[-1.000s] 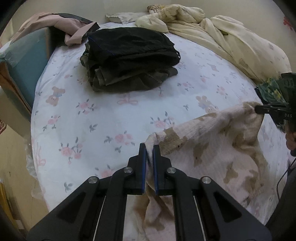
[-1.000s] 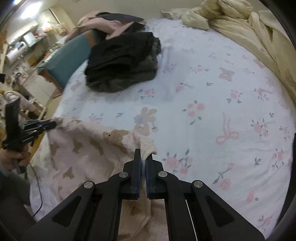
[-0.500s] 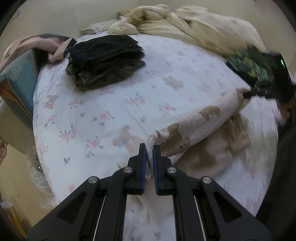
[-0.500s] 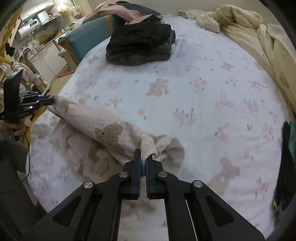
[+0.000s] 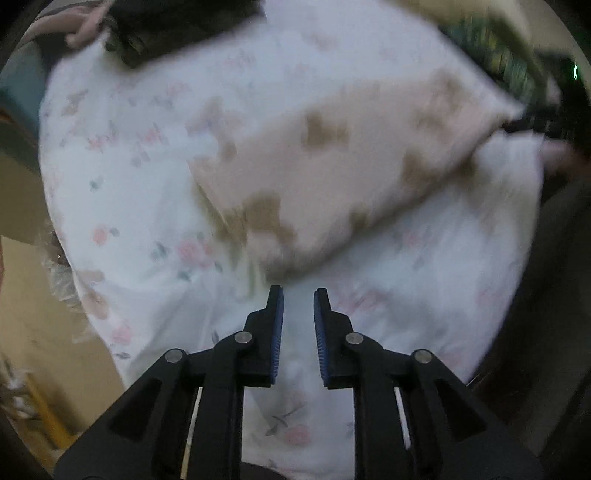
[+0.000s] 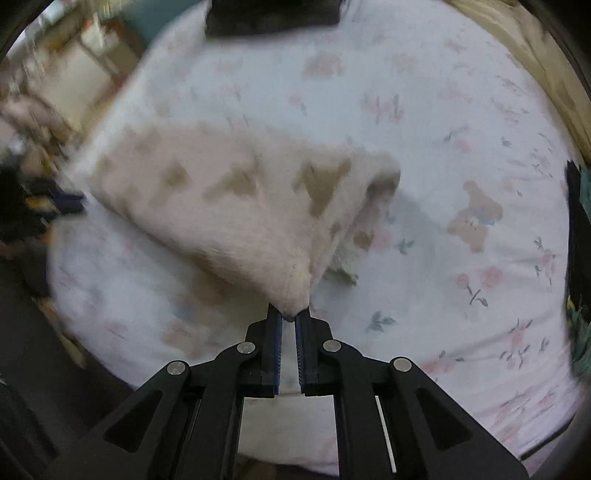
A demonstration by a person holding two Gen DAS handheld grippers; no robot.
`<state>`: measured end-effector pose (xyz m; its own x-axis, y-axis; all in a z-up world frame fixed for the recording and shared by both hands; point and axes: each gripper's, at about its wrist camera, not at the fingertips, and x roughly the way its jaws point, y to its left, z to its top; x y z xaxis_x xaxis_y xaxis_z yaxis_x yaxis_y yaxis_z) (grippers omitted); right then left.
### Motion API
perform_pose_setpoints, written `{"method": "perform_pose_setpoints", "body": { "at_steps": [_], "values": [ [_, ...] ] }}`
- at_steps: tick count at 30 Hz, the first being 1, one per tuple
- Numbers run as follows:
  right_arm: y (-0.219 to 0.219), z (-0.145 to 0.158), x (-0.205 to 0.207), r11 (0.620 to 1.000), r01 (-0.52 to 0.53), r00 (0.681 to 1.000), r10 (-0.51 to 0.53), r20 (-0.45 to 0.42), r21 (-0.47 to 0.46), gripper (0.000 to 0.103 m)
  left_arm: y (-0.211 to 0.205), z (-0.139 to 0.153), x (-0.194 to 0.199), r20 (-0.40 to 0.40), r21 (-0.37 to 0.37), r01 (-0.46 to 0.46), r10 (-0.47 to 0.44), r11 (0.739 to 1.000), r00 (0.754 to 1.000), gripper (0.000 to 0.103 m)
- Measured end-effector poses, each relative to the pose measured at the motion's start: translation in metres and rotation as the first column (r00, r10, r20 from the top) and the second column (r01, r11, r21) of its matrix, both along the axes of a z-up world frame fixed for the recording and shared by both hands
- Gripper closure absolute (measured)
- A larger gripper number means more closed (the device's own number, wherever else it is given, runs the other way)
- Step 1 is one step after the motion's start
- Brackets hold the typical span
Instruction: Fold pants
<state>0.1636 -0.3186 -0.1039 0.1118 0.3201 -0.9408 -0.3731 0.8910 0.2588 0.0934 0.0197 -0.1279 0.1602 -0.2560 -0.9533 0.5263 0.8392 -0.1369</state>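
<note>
Pants [image 5: 332,166] now folded on bed | left gripper [image 5: 298,295] released, open | right gripper [image 6: 289,314] pinching corner

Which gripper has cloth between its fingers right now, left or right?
The right gripper: a corner of the beige bear-print pants sits pinched at its fingertips. The left gripper is open, with only bedsheet in its gap.

Dim light, motion blur, fisheye vignette

Dark clothes pile [image 5: 177,22] — blurred, edge-cropped
</note>
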Motion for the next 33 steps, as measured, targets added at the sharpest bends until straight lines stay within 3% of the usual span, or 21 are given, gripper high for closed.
{"method": "perform_pose_setpoints", "body": {
  "at_steps": [1,3,6,12,14,16,18,22,23,25,26,27,28,29,31,33],
  "values": [
    [-0.006,0.015,-0.001,0.998,0.022,0.999,-0.024,0.025,0.065,0.094,0.005,0.012,0.003,0.02,-0.057,-0.033,0.035,0.998,0.999,0.087],
    [-0.014,0.039,-0.002,0.985,0.052,0.991,-0.071,0.111,0.163,0.092,0.017,0.033,0.012,0.053,-0.191,-0.142,0.154,0.971,0.987,0.069],
    [-0.02,0.051,0.009,0.963,0.108,0.979,-0.146,0.14,0.245,0.09,0.017,0.038,0.028,0.078,-0.26,-0.251,0.28,0.932,0.957,0.067],
    [-0.015,0.041,0.04,0.938,0.214,0.951,-0.264,0.159,0.273,0.089,-0.022,0.004,0.048,0.03,-0.201,-0.279,0.29,0.939,0.957,0.067],
    [-0.005,0.023,0.049,0.944,0.213,0.966,-0.243,0.092,0.253,0.089,-0.031,-0.015,0.053,-0.01,-0.182,-0.29,0.294,0.939,0.956,0.067],
    [0.01,-0.005,0.056,0.966,0.206,0.977,-0.212,0.023,0.159,0.089,-0.042,-0.038,0.053,-0.052,-0.119,-0.305,0.301,0.945,0.952,0.067],
    [0.024,-0.03,0.059,0.983,0.173,0.985,-0.171,-0.028,0.063,0.089,-0.052,-0.061,0.05,-0.067,-0.01,-0.294,0.293,0.956,0.954,0.067],
    [0.018,-0.057,0.057,0.974,0.194,0.977,-0.203,-0.068,-0.119,0.089,-0.053,-0.057,0.047,-0.052,0.04,-0.303,0.305,0.952,0.951,0.065],
    [0.007,-0.055,0.058,0.966,0.236,0.967,-0.244,-0.068,-0.109,0.089,-0.05,-0.053,0.047,-0.044,0.034,-0.31,0.311,0.95,0.949,0.061],
    [-0.015,-0.043,0.059,0.947,0.322,0.944,-0.321,-0.075,-0.006,0.088,-0.039,-0.036,0.045,0.026,0.01,-0.365,0.364,0.931,0.931,0.044],
    [-0.027,-0.036,0.06,0.929,0.365,0.93,-0.361,-0.066,0.054,0.086,-0.033,-0.03,0.045,0.05,-0.009,-0.385,0.385,0.923,0.921,0.024],
    [-0.036,-0.031,0.06,0.911,0.401,0.916,-0.398,-0.055,0.094,0.062,-0.025,-0.021,0.045,0.093,-0.039,-0.424,0.425,0.905,0.9,0.009],
    [-0.045,-0.027,0.061,0.891,0.435,0.901,-0.432,-0.053,0.13,0.025,-0.018,-0.017,0.044,0.125,-0.051,-0.455,0.458,0.889,0.88,0.005],
    [-0.053,-0.027,0.062,0.869,0.47,0.883,-0.466,-0.065,0.157,0.014,-0.014,-0.015,0.045,0.141,-0.056,-0.477,0.48,0.877,0.866,0.005],
    [-0.063,-0.031,0.062,0.839,0.514,0.857,-0.51,-0.068,0.182,0.012,-0.005,-0.021,0.051,0.119,-0.048,-0.52,0.522,0.853,0.845,0.005],
    [-0.062,-0.041,0.069,0.84,0.52,0.854,-0.513,-0.082,0.158,0.012,0.0,-0.037,0.06,0.052,-0.036,-0.535,0.536,0.844,0.842,0.005]
  ]
}}
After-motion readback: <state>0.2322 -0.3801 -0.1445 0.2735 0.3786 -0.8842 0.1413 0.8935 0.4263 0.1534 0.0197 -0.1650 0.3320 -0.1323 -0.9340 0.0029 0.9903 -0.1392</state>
